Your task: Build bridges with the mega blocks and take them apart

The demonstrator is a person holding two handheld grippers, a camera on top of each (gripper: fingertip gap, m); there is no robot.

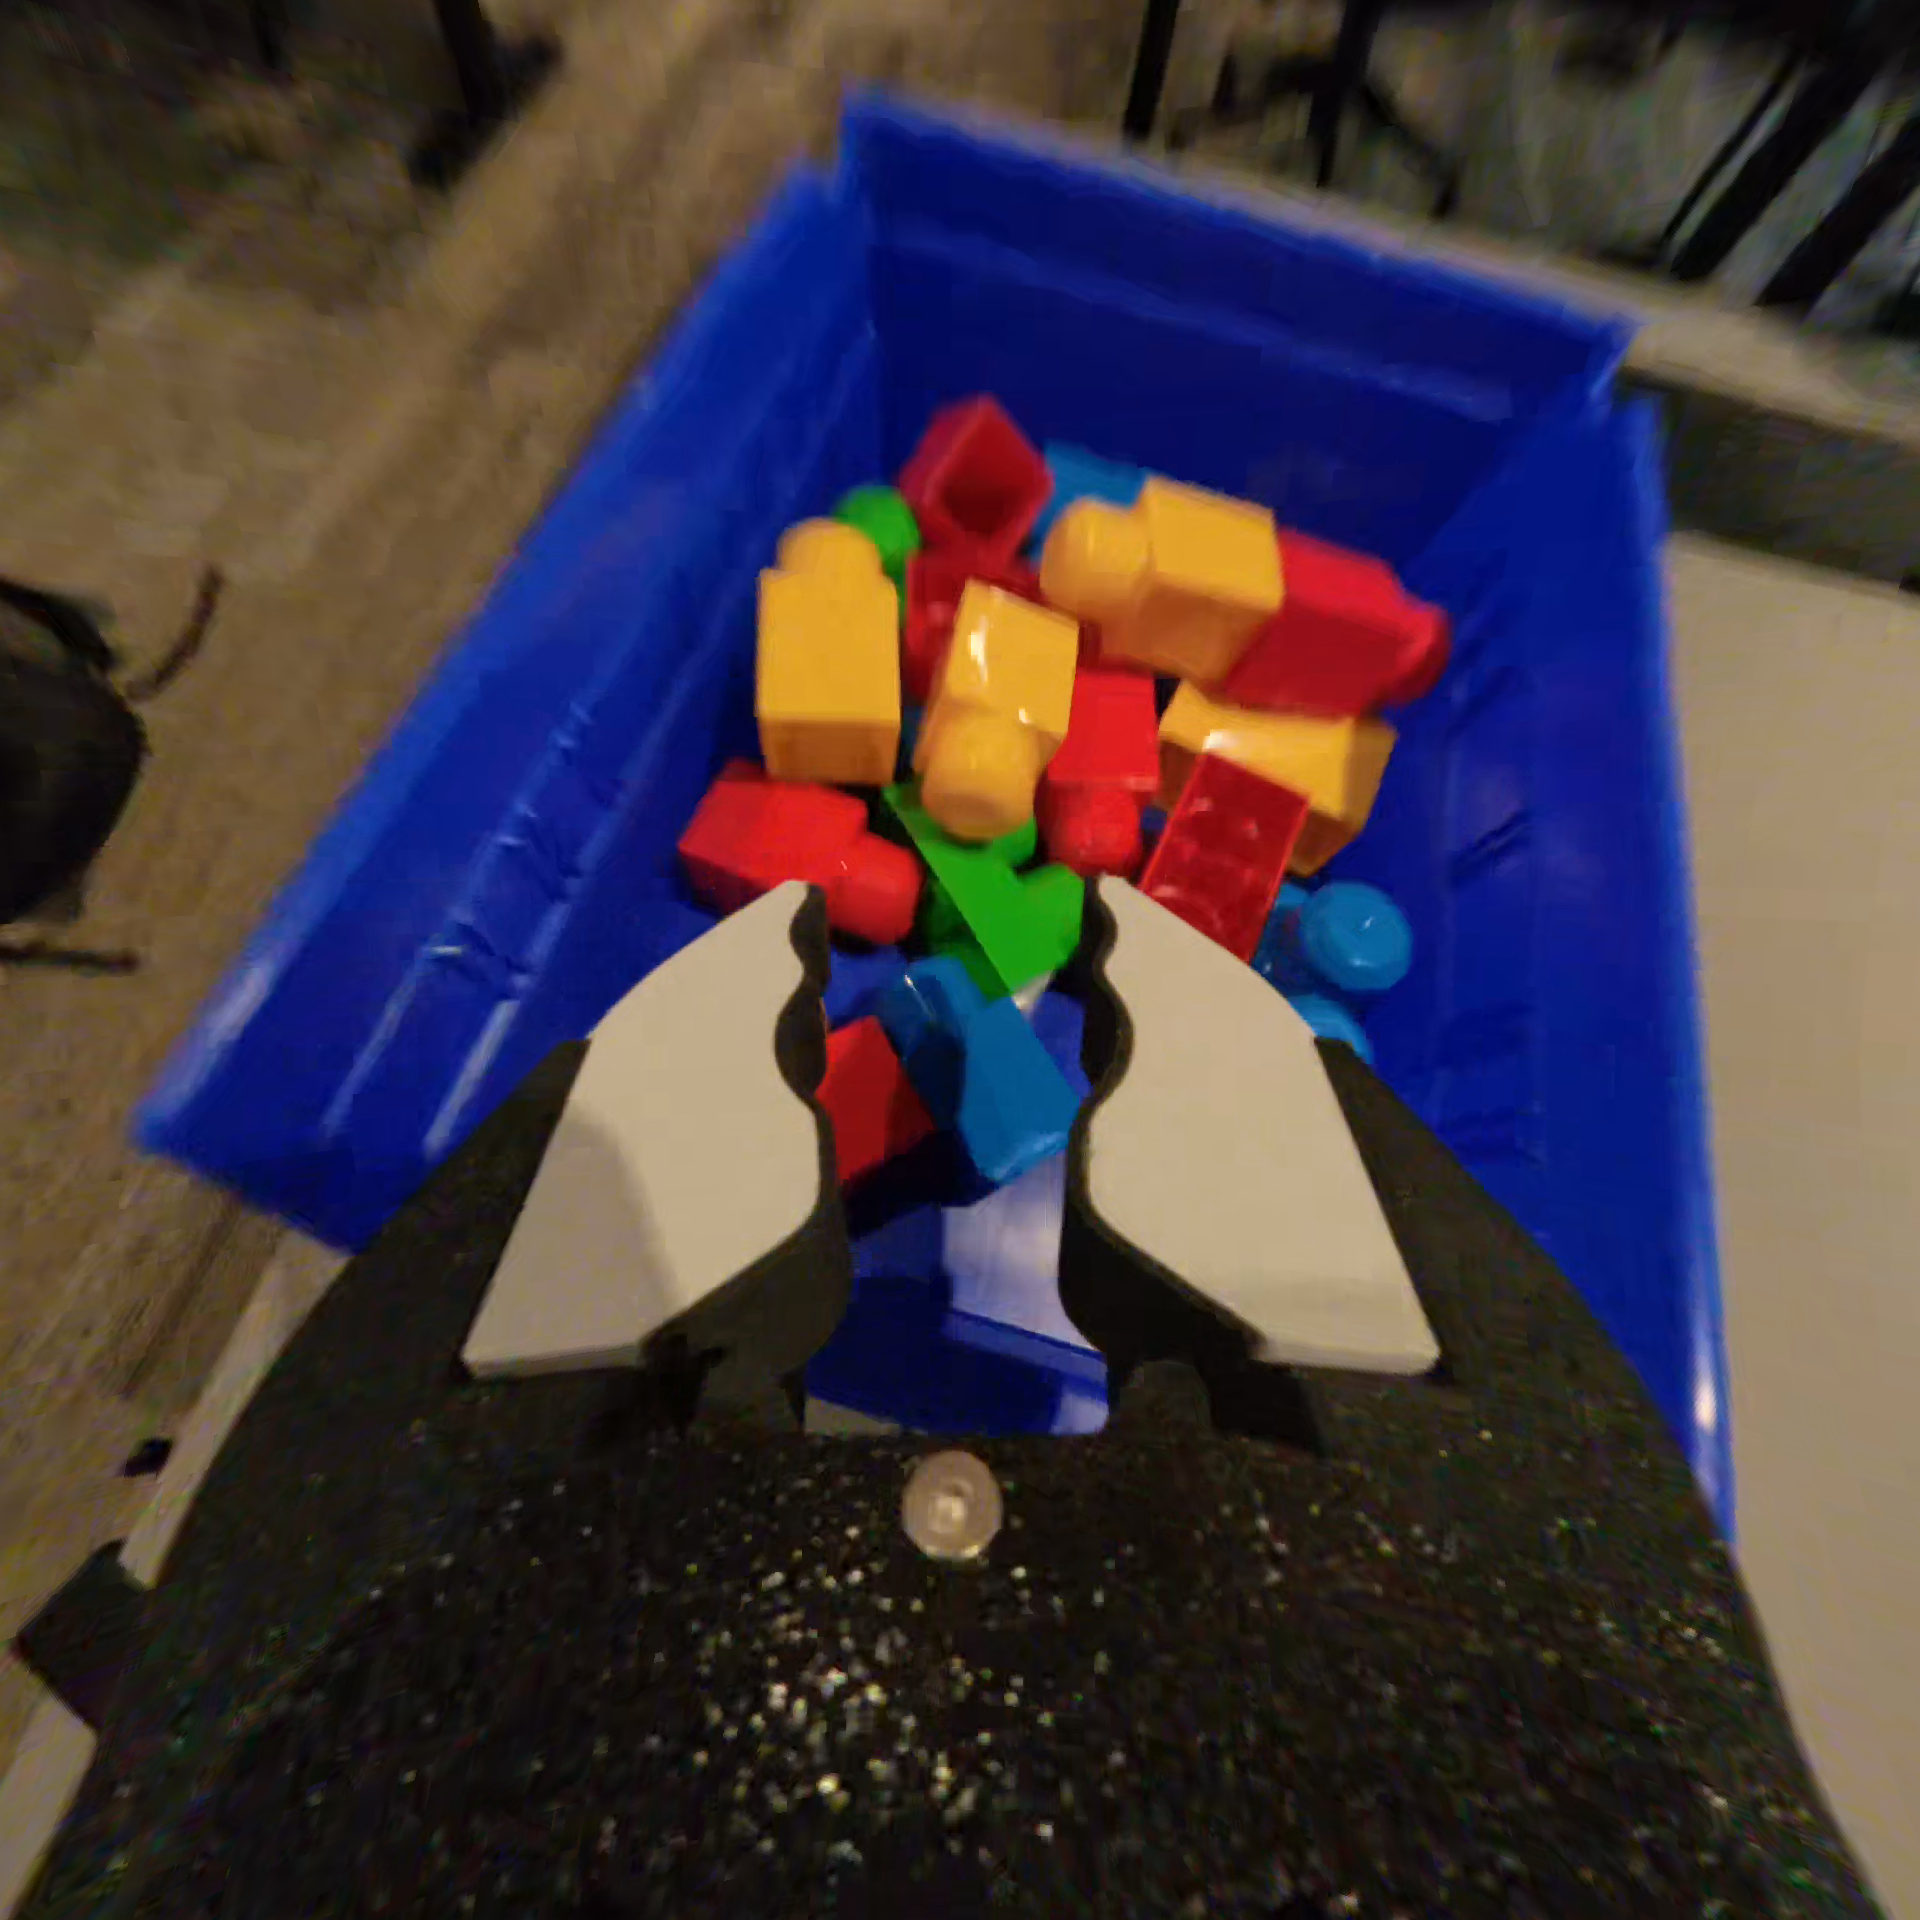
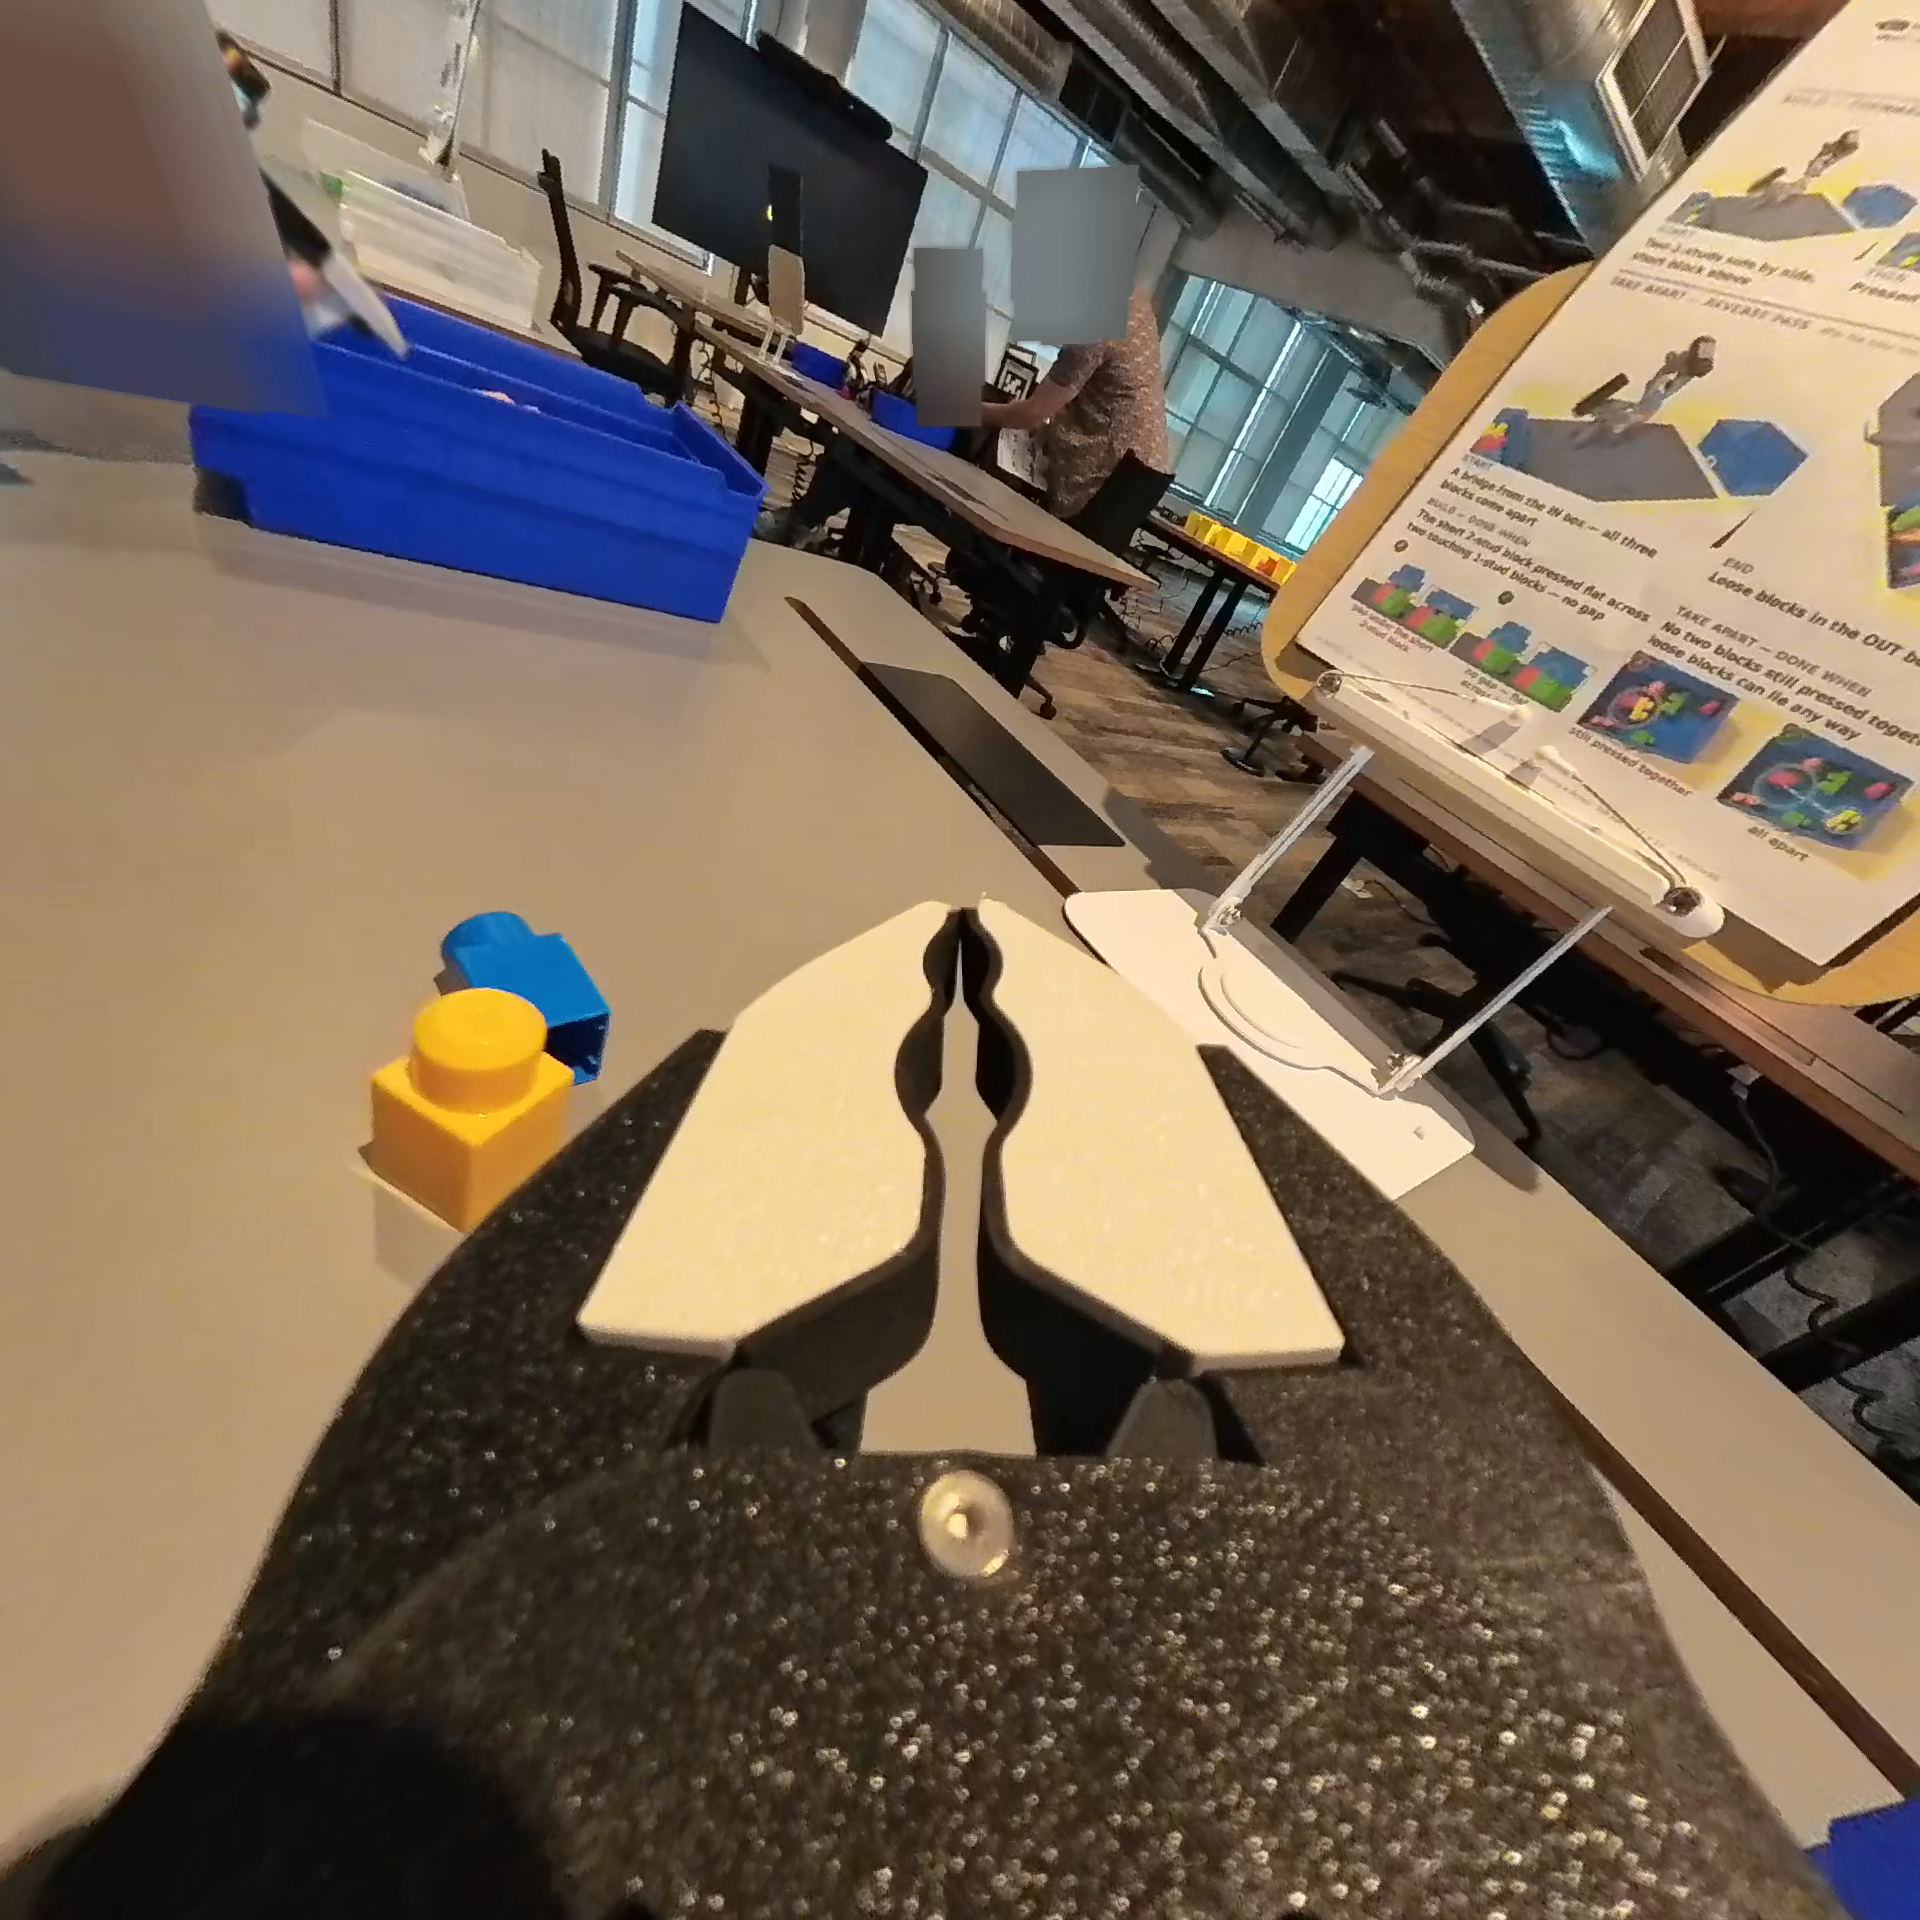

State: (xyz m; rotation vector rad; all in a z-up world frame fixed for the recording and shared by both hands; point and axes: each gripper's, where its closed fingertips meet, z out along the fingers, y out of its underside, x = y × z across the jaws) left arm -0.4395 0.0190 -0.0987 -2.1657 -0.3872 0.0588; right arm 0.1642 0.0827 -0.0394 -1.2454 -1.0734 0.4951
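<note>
In the left wrist view a blue bin (image 1: 582, 769) holds a heap of loose mega blocks: yellow ones (image 1: 826, 665), red ones (image 1: 790, 831), a green one (image 1: 997, 914) and blue ones (image 1: 987, 1070). My left gripper (image 1: 951, 904) is open and empty, hovering over the near part of the heap, above the green and blue blocks. In the right wrist view my right gripper (image 2: 966, 914) is shut and empty, low over the grey table (image 2: 312, 779). A yellow one-stud block (image 2: 468, 1112) stands upright just left of it, with a blue one-stud block (image 2: 530, 982) lying on its side behind.
Stacked blue trays (image 2: 488, 488) sit at the table's far left. A white stand (image 2: 1278, 1029) at the right table edge holds an illustrated instruction sheet (image 2: 1662, 520). A black slot (image 2: 987, 748) runs along the table's far edge. Other desks, a monitor and seated people are beyond.
</note>
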